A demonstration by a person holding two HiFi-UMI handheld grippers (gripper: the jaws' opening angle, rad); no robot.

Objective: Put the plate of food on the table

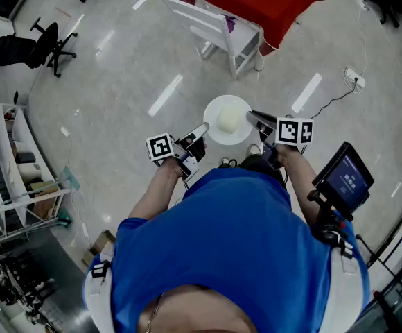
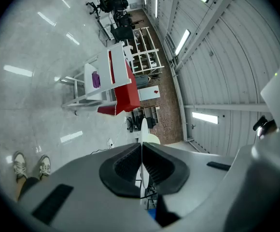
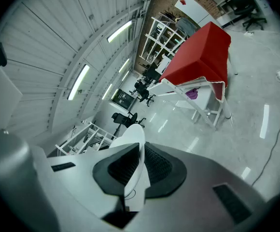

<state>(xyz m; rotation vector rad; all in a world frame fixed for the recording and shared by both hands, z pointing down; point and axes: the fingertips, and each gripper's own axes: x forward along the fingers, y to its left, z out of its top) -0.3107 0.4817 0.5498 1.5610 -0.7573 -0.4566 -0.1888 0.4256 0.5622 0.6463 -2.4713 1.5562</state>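
A white plate point(image 1: 218, 107) with a pale round piece of food point(image 1: 229, 120) on it hangs in the air over the floor, level, in front of the person. My left gripper point(image 1: 202, 130) is shut on the plate's left rim, and my right gripper point(image 1: 251, 117) is shut on its right rim. In the left gripper view the plate point(image 2: 143, 129) shows edge-on between the dark pads point(image 2: 125, 166). The right gripper view also has the plate point(image 3: 133, 141) clamped between its pads point(image 3: 155, 164). The table with the red cloth point(image 1: 256, 2) stands ahead, some way off.
A white chair point(image 1: 218, 30) stands against the red table's near side. Black office chairs point(image 1: 38, 44) are at the far left, white shelving point(image 1: 10, 165) at the left. A power strip with a cable point(image 1: 353, 80) lies on the floor at right. A screen point(image 1: 344, 177) sits at the person's right side.
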